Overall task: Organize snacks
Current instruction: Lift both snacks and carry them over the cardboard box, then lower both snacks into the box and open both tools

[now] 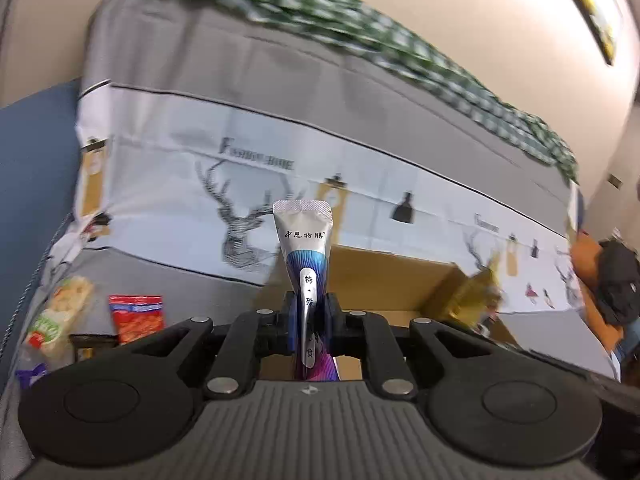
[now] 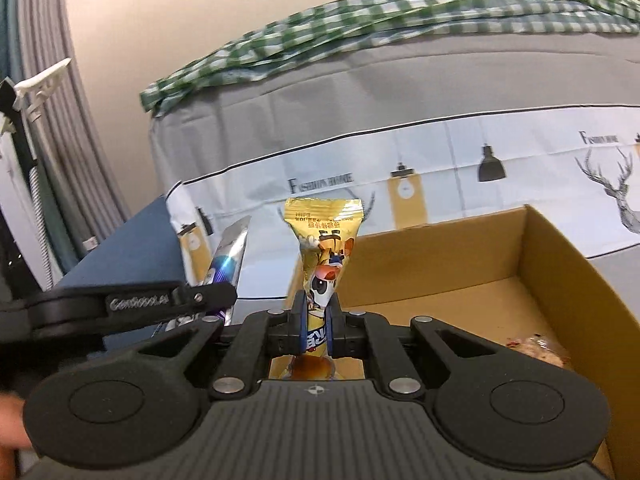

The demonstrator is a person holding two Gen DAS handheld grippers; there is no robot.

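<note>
My left gripper (image 1: 311, 312) is shut on a silver, blue and purple snack pouch (image 1: 305, 248) that stands upright above the near edge of a cardboard box (image 1: 384, 276). My right gripper (image 2: 318, 318) is shut on a yellow cartoon snack packet (image 2: 325, 248), held upright over the open cardboard box (image 2: 560, 264). In the right wrist view the left gripper (image 2: 208, 294) with its silver pouch (image 2: 230, 256) shows at the left. A clear wrapped snack (image 2: 540, 350) lies on the box floor.
A red snack packet (image 1: 138, 316), a green-and-white bag (image 1: 60, 320) and a dark item (image 1: 90, 344) lie on the grey sofa seat (image 1: 168, 276). A deer-print cloth (image 1: 320, 168) and a green checked cloth (image 2: 360, 28) drape the sofa back. A dark bag (image 1: 616, 284) lies far right.
</note>
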